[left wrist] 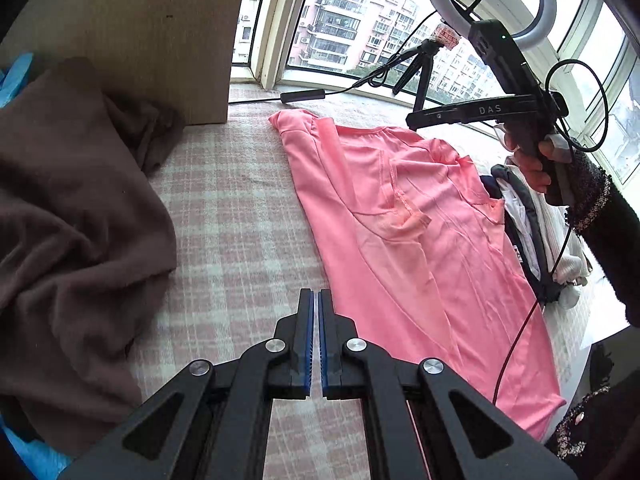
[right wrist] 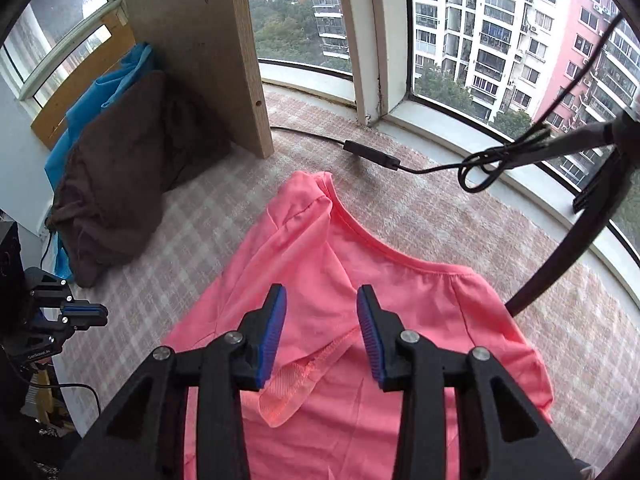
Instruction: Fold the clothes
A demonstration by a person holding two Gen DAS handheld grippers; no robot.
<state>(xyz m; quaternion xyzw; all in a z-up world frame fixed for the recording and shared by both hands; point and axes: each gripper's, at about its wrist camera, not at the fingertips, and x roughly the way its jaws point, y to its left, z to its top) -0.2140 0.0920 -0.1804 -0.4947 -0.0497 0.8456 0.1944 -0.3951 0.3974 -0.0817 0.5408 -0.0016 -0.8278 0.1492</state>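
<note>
Checked bedcover is carrying pink shirt (right wrist: 360,300), long axis running 12-to-6. Right tool (right wrist: 322,304) is hovering released directly above it, nearer; left tool (left wrist: 316,300) is sitting clenched, empty, shirt at 2 o'clock.

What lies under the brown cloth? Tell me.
Blue fabric sticks out behind and beneath the brown cloth, and the checked cover runs under its front edge. How far the blue fabric reaches underneath is hidden.
</note>
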